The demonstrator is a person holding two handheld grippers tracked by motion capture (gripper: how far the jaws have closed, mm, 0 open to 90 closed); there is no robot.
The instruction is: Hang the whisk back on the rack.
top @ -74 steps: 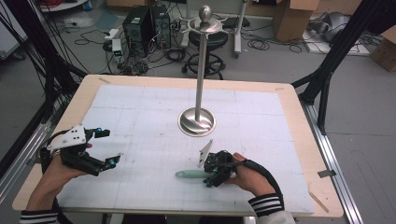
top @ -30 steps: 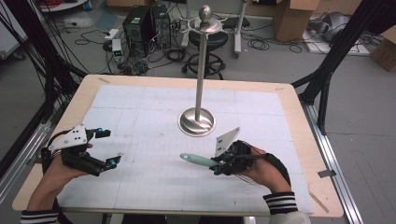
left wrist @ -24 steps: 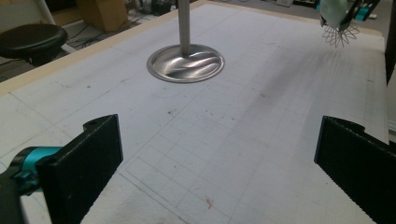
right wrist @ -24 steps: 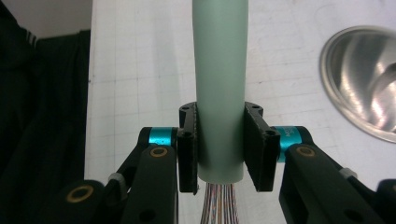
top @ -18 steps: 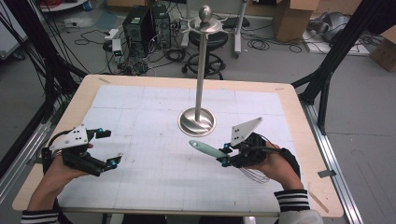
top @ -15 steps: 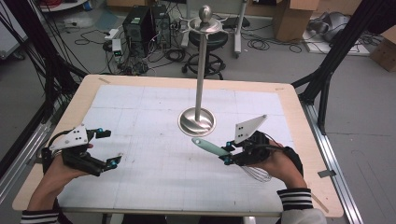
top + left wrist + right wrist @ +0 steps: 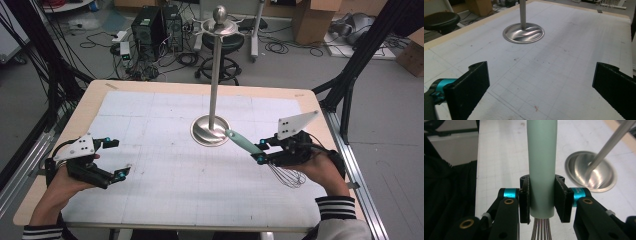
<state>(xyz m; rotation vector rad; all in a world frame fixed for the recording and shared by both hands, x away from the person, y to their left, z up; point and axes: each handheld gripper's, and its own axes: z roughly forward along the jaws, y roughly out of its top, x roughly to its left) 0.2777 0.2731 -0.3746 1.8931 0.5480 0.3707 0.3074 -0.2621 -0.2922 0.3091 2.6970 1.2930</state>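
Note:
A whisk with a pale green handle (image 7: 242, 143) and wire loops (image 7: 286, 175) hangs above the right side of the table. My right gripper (image 7: 260, 152) is shut on the handle (image 7: 542, 165) close to the wires, with both pads (image 7: 561, 197) pressed on it. The handle's free end points toward the round base (image 7: 210, 131) of a tall metal stand (image 7: 216, 75). At the table's left, my left gripper (image 7: 115, 159) rests low and open, jaws wide apart, nothing between them; ahead of it lies the stand's base (image 7: 523, 33).
A white gridded mat (image 7: 165, 165) covers the wooden table (image 7: 85, 107). The stand carries hook arms (image 7: 235, 26) under a ball top. Behind the table are a stool (image 7: 220, 42), computer boxes and cables on the floor. Black frame legs (image 7: 350, 75) flank the table's right side.
My right gripper has lifted the whisk off the mat and carried it to the right and farther back, the handle now pointing at the stand's base. The left gripper has stayed put.

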